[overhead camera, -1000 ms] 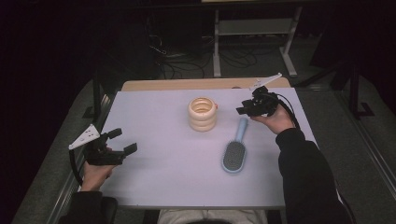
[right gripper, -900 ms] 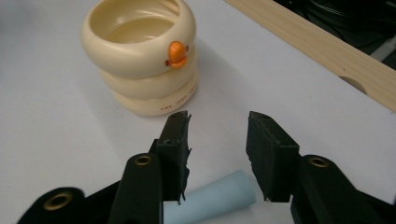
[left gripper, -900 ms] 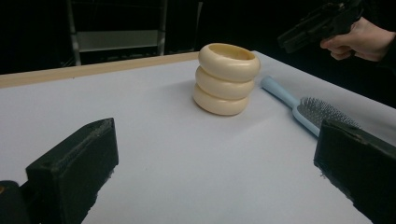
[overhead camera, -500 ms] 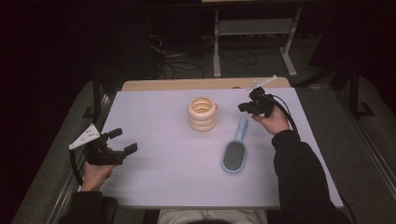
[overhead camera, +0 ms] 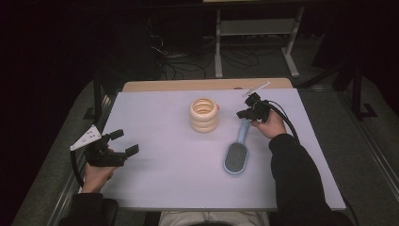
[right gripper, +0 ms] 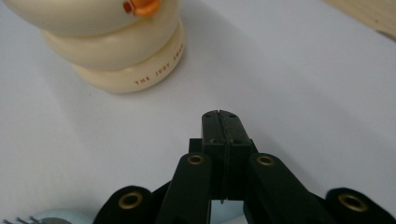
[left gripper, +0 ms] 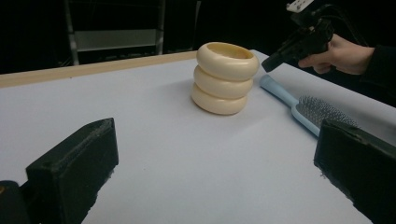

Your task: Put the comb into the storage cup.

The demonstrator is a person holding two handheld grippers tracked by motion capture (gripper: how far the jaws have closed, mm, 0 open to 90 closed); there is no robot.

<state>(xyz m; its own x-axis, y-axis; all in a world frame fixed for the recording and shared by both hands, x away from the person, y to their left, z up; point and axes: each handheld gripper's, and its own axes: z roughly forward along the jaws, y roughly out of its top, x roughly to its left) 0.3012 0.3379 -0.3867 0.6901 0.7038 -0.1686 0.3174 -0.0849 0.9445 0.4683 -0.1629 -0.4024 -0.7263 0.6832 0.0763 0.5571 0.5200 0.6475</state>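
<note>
1. The right gripper (overhead camera: 246, 114), right of centre in the high view, has just pressed its jaws together above the light-blue plastic hairbrush (overhead camera: 236, 154)'s handle, nothing between.
2. The left gripper (overhead camera: 124, 142), lower left, stands spread.
3. The cream stacked-ring holder (overhead camera: 204, 114) sits centre.

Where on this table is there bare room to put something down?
The widest free patch lies between the left tool and the hairbrush, reaching the table's near edge. It is crowded at the far right, where the cream ring holder, the brush handle and the shut right tool sit close.
</note>
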